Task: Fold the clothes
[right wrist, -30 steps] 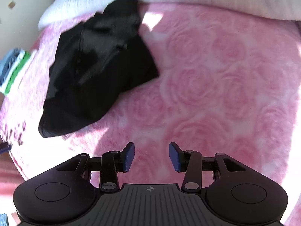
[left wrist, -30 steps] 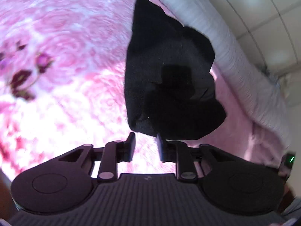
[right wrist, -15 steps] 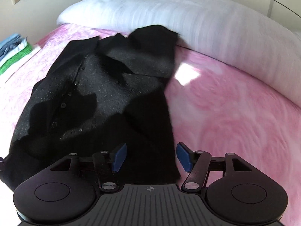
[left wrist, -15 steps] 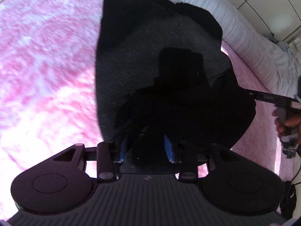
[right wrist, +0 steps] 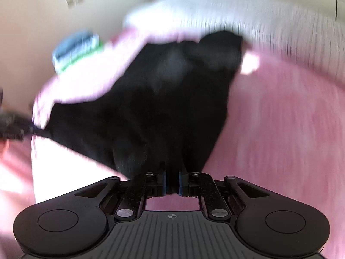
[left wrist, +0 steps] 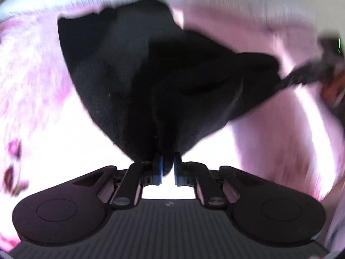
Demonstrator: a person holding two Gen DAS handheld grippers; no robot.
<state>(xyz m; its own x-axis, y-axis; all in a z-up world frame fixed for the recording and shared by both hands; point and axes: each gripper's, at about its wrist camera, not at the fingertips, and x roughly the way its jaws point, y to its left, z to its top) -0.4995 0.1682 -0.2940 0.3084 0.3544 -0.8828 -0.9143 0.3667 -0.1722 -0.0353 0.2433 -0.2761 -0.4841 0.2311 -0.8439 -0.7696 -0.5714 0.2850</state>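
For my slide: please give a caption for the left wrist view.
Left gripper shut on black garment above pink bedspread.

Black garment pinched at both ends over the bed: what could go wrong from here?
1. Both grips look shallow: the left gripper and right gripper hold the black garment only by bunched edges, so a corner may slip out.
2. It hangs crumpled, so a fold now might trap wrinkles.
3. Heavy motion blur suggests fast movement; a swing could reach the folded stack.
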